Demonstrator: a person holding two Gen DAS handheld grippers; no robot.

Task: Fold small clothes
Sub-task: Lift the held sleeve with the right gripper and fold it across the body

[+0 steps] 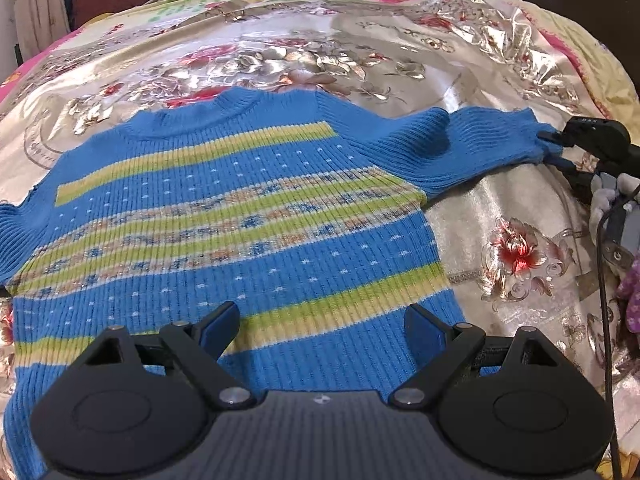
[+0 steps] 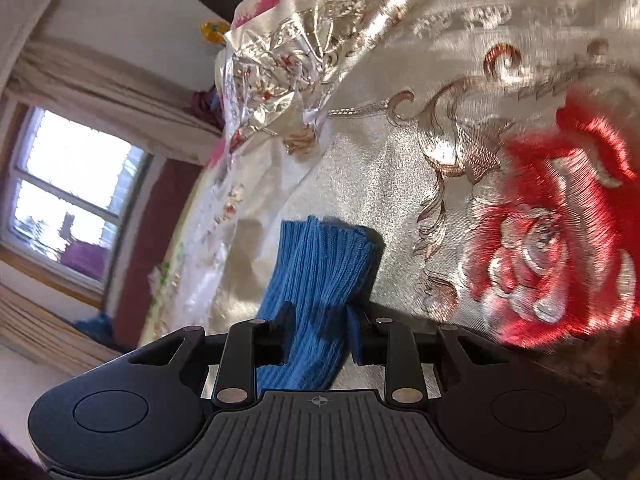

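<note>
I see the sweater (image 1: 240,216) lying flat on the bedspread (image 1: 400,60), front up, collar toward the far side. It is blue rib knit with yellow-green stripes and a patterned band across the chest. Its body fills the middle of my left wrist view.

My left tool (image 1: 320,328) hangs over the sweater's lower part with its jaws spread wide and nothing between them. The blue pads (image 1: 222,330) sit above the knit near a yellow-green stripe; I cannot tell whether they touch it.

The sweater's sleeve (image 1: 480,144) stretches out to the right, away from the body, and its cuff end is caught in my right tool (image 1: 558,146), which shows at the right edge of that view. A dark cable (image 1: 604,300) runs down below it.

In the right wrist view the right tool (image 2: 318,336) is clamped on the sleeve (image 2: 316,280): the blue knit passes between the two jaws, bunched where they pinch it, and the cuff fans out beyond them over the bedspread (image 2: 380,180). A large red embroidered flower (image 2: 560,220) lies just right of the cuff, blurred. A window (image 2: 68,184) and curtain (image 2: 80,68) show at the left.
</note>
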